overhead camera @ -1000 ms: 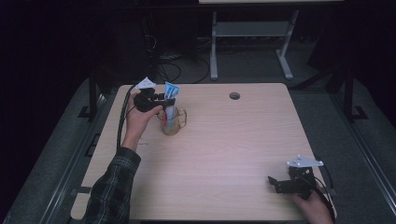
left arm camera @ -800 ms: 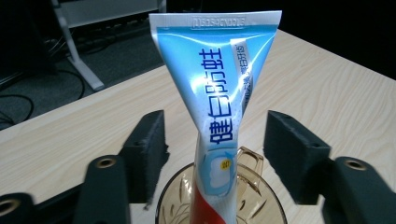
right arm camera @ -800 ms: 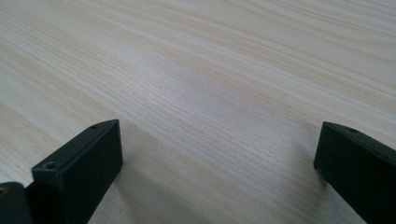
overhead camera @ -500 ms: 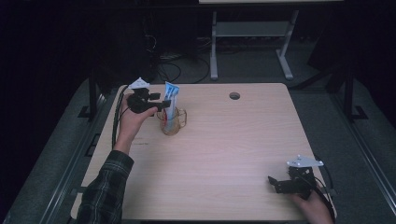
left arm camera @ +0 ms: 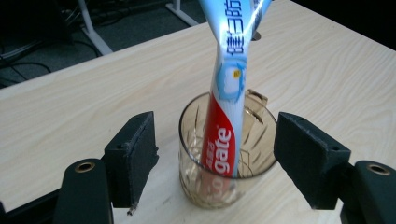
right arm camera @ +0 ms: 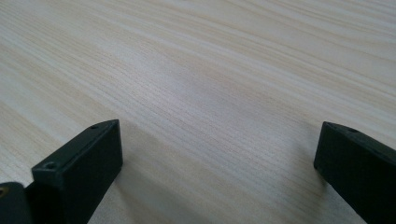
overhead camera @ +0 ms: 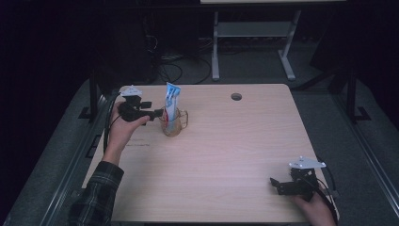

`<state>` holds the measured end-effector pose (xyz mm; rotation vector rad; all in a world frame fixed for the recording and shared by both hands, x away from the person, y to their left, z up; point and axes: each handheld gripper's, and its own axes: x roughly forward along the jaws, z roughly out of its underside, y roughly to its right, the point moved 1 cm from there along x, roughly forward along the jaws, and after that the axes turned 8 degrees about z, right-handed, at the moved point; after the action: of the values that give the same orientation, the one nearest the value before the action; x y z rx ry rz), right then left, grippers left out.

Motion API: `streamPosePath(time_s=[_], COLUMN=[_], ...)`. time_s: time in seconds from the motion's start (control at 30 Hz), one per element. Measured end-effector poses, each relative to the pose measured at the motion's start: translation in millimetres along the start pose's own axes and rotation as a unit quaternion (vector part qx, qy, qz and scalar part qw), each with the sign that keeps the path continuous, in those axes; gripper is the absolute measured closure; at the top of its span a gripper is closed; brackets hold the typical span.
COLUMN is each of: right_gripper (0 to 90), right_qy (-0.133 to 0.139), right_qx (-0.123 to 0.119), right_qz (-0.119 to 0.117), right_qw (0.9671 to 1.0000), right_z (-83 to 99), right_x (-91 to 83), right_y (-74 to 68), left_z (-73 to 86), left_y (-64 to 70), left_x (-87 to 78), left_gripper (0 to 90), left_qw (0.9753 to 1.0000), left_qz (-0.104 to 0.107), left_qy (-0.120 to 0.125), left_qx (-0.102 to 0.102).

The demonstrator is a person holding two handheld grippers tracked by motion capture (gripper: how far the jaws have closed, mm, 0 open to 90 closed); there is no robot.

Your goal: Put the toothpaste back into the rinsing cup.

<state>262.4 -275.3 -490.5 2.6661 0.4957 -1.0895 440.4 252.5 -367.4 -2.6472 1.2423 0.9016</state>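
A clear amber glass cup (overhead camera: 174,126) stands at the table's back left with a red, white and blue toothpaste tube (overhead camera: 171,100) upright in it, leaning on the rim. My left gripper (overhead camera: 157,113) hovers just left of the cup, open. In the left gripper view the cup (left arm camera: 252,154) and the tube (left arm camera: 227,93) sit just ahead of the left gripper (left arm camera: 217,156), whose wide-spread jaws touch neither. My right gripper (overhead camera: 275,185) rests open near the front right corner. In the right gripper view it (right arm camera: 210,163) has only bare wood between its jaws.
The light wooden table (overhead camera: 235,150) has a round cable hole (overhead camera: 236,96) at the back centre. A white metal stand (overhead camera: 254,33) and cables lie on the dark floor beyond the far edge. A plaid-sleeved forearm (overhead camera: 101,188) comes in from the front left.
My left gripper has drawn back a little to the left and down, away from the tube top. The cup, the tube and the right gripper have stayed put.
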Motion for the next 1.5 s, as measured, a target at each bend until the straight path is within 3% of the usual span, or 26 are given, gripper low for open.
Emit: streamPosePath(time_s=[0.37,0.43,0.7,1.2,1.5], right_gripper=[0.5,0.5,0.5,0.5,0.5], right_qy=[0.0,0.0,0.0,0.0,0.0], right_qx=[0.0,0.0,0.0,0.0,0.0], right_qz=[0.0,0.0,0.0,0.0,0.0], right_qw=[1.0,1.0,1.0,1.0,1.0], right_z=[-0.9,-1.0,-1.0,-1.0,-1.0], right_x=[0.8,0.9,0.9,0.9,0.9], right_y=[0.2,0.2,0.2,0.2,0.2], left_z=[18.4,22.5,37.4,69.2,92.4], left_y=[7.1,8.8,18.5,39.1,50.8], left_x=[-15.4,-16.9,-20.8,-22.8,-22.8], left_gripper=[28.0,27.9,27.6,27.5,27.9], left_qw=[0.9994,0.9989,0.9978,0.9965,0.9969], left_qz=[-0.012,-0.021,-0.023,-0.022,-0.023], left_qy=[-0.029,-0.041,-0.062,-0.08,-0.075], left_qx=[-0.012,-0.007,-0.007,-0.004,0.0])
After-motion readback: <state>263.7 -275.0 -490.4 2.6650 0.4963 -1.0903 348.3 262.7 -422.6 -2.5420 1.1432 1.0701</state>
